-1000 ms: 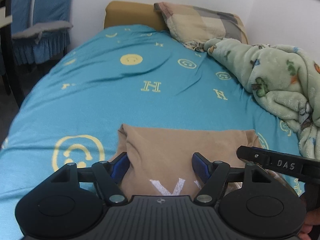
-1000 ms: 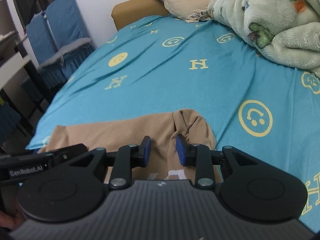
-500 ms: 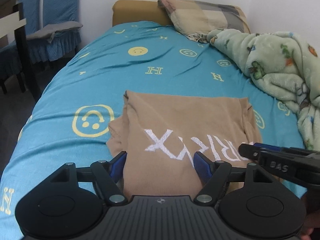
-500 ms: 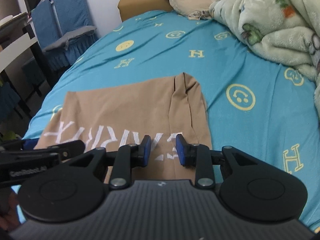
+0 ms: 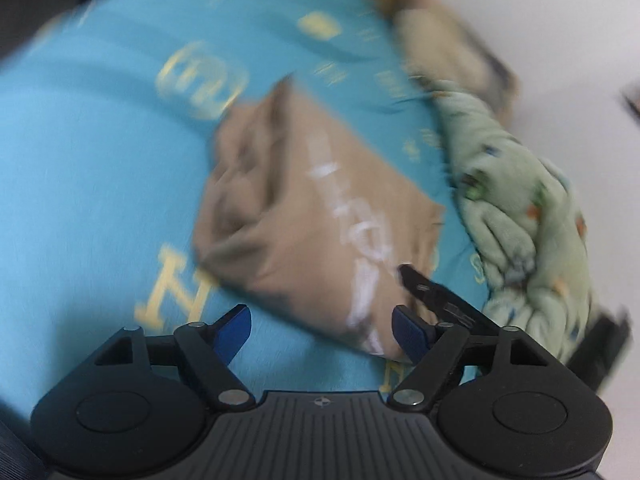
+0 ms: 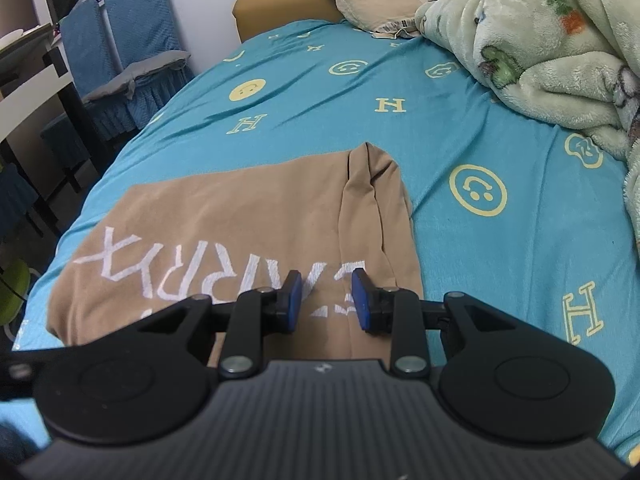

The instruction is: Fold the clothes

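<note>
Left tool [image 5: 322,330] gapes wide, empty; right tool [image 6: 323,300] part-open (nothing gripped) above the tan shirt [image 6: 224,232].

Bare bedsheet [image 6: 304,92] ahead; heaped blanket [image 6: 560,52] rightward.

Left wrist view tilted, blurred, above bed [image 5: 80,160], right wrist view low, facing headboard [image 6: 280,4], both sharing tan garment [image 6: 240,216]

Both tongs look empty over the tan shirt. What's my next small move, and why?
Probably lower the right tongs onto the tan shirt's bunched right edge and pinch it. Both tongs are open and empty; the left tongs view is blurred, so steady that hand first.
</note>
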Available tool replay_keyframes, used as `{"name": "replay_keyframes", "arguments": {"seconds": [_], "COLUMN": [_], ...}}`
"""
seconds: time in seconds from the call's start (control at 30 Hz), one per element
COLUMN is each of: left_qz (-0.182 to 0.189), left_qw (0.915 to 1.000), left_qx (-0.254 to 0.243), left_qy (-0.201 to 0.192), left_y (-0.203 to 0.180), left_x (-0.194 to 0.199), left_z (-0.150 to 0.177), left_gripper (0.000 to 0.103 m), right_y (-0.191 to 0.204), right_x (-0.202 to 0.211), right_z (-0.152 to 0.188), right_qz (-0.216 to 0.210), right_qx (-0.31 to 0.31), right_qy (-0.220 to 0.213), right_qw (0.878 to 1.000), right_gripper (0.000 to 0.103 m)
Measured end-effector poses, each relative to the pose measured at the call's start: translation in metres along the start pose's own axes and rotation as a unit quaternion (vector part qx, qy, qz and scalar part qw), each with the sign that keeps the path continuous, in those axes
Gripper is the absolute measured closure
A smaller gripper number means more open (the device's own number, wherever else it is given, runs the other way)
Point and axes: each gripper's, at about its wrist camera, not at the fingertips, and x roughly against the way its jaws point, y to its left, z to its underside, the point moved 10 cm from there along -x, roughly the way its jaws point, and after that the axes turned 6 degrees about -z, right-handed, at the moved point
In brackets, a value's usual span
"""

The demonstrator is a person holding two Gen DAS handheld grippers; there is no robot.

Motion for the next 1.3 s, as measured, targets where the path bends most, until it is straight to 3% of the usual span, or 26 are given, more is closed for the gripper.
{"name": "replay_keyframes", "arguments": {"seconds": [0.07,0.2,0.47,0.6,0.63,0.67,0.7,0.77,0.87,0.93,1.0,1.13,1.23,1.3], "left_qz": [0.018,0.024,0.027,0.025,0.027,0.028,0.032,0.041,0.053,0.058,0.06,0.064,0.064,0.067], "left_qw": [0.999,0.9963,0.9895,0.9893,0.9892,0.9889,0.9882,0.9866,0.9848,0.9841,0.9838,0.9844,0.9845,0.9836], "left_qx": [0.04,0.073,0.131,0.133,0.134,0.136,0.141,0.151,0.159,0.162,0.162,0.156,0.155,0.158], "left_qy": [0.001,-0.039,-0.054,-0.054,-0.053,-0.053,-0.051,-0.047,-0.044,-0.045,-0.049,-0.051,-0.053,-0.053], "left_y": [0.007,0.011,0.027,0.028,0.028,0.029,0.029,0.03,0.03,0.029,0.026,0.023,0.023,0.021], "left_x": [-0.006,-0.01,-0.019,-0.018,-0.018,-0.018,-0.018,-0.017,-0.016,-0.014,-0.013,-0.011,-0.01,-0.01], "left_z": [-0.003,-0.021,-0.036,-0.034,-0.034,-0.033,-0.034,-0.034,-0.035,-0.036,-0.037,-0.037,-0.039,-0.042], "left_gripper": [0.025,0.026,0.051,0.061,0.063,0.064,0.066,0.068,0.071,0.073,0.074,0.075,0.075,0.076], "right_y": [-0.001,0.0,-0.003,-0.008,-0.008,-0.008,-0.006,0.001,0.012,0.014,0.01,-0.003,-0.005,-0.002], "right_x": [0.001,0.0,0.007,0.023,0.026,0.031,0.037,0.048,0.053,0.046,0.035,0.018,0.016,0.022], "right_z": [0.0,0.0,-0.004,-0.012,-0.012,-0.011,-0.01,-0.008,0.002,0.015,0.028,0.039,0.045,0.048], "right_qz": [-0.001,-0.001,0.001,-0.036,-0.057,-0.079,-0.102,-0.148,-0.211,-0.249,-0.25,-0.241,-0.232,-0.236], "right_qx": [-0.004,-0.009,-0.03,-0.113,-0.145,-0.18,-0.211,-0.255,-0.323,-0.388,-0.434,-0.49,-0.514,-0.521], "right_qy": [0.0,0.001,-0.013,-0.025,-0.023,-0.021,-0.024,-0.033,-0.016,0.007,0.026,0.027,0.031,0.037], "right_qw": [1.0,1.0,0.999,0.993,0.988,0.98,0.972,0.955,0.922,0.887,0.865,0.838,0.825,0.82], "right_gripper": [0.072,0.072,0.074,0.071,0.068,0.054,0.03,0.007,0.01,0.01,0.011,0.014,0.025,0.024]}}
